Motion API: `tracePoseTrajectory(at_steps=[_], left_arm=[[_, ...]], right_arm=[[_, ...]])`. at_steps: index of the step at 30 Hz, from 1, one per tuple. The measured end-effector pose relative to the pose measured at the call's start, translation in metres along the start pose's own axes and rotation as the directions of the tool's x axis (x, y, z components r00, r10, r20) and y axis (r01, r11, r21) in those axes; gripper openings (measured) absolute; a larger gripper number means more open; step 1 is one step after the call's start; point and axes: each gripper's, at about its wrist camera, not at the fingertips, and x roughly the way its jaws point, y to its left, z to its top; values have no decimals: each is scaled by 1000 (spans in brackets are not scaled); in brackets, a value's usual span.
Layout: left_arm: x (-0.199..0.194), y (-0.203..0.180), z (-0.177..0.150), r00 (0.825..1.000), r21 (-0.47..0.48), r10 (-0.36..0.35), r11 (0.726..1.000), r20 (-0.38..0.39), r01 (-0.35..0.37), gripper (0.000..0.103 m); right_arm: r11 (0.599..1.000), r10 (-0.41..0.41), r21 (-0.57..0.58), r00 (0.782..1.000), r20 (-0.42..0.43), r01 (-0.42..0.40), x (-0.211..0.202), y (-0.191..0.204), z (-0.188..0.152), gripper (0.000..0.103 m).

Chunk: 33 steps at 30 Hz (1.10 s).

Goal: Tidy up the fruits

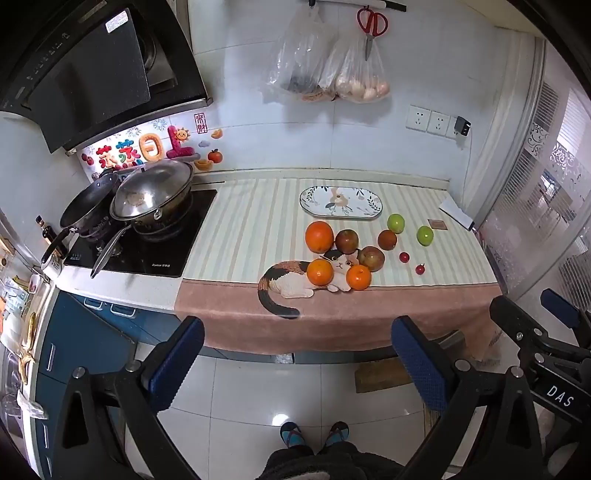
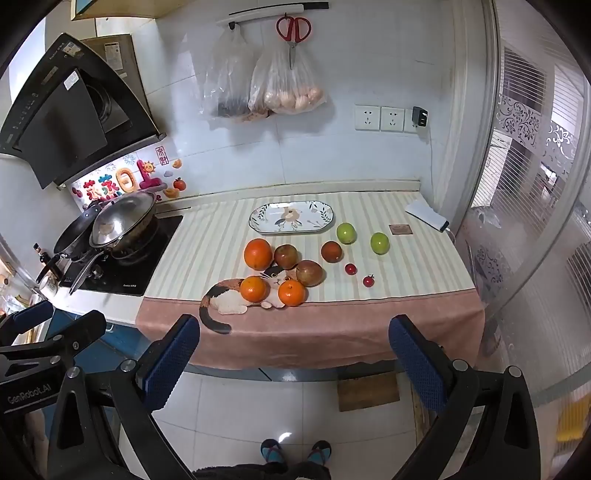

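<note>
Fruit lies on a striped cloth (image 1: 251, 221) (image 2: 207, 254) over the counter: a large orange (image 1: 319, 236) (image 2: 258, 254), two smaller oranges (image 1: 320, 272) (image 2: 291, 292), dark red apples (image 1: 347, 241) (image 2: 309, 273), two green apples (image 1: 396, 223) (image 2: 379, 243) and two cherry tomatoes (image 1: 404, 257) (image 2: 368, 281). An oval flowered plate (image 1: 341, 202) (image 2: 291, 217) sits bare behind them. My left gripper (image 1: 297, 363) and right gripper (image 2: 293, 360) hang open in front of the counter edge, well short of the fruit, nothing between their blue pads. The right gripper also shows in the left wrist view's lower right corner.
A stove with a lidded wok (image 1: 153, 195) (image 2: 123, 221) and a pan fills the left. Bags (image 1: 328, 70) (image 2: 266, 88) and red scissors (image 1: 371, 26) hang on the wall. A white box (image 1: 456, 213) (image 2: 426, 215) lies far right by a glass door. The person's feet (image 1: 314, 434) stand below.
</note>
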Motion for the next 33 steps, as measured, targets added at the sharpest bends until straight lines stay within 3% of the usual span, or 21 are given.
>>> tracePoseTrajectory(at_steps=[33], left_arm=[[-5, 6, 4, 1000, 3, 3, 1000, 11, -3, 103]], right_arm=[[1000, 6, 12, 1000, 23, -7, -12, -6, -3, 103]])
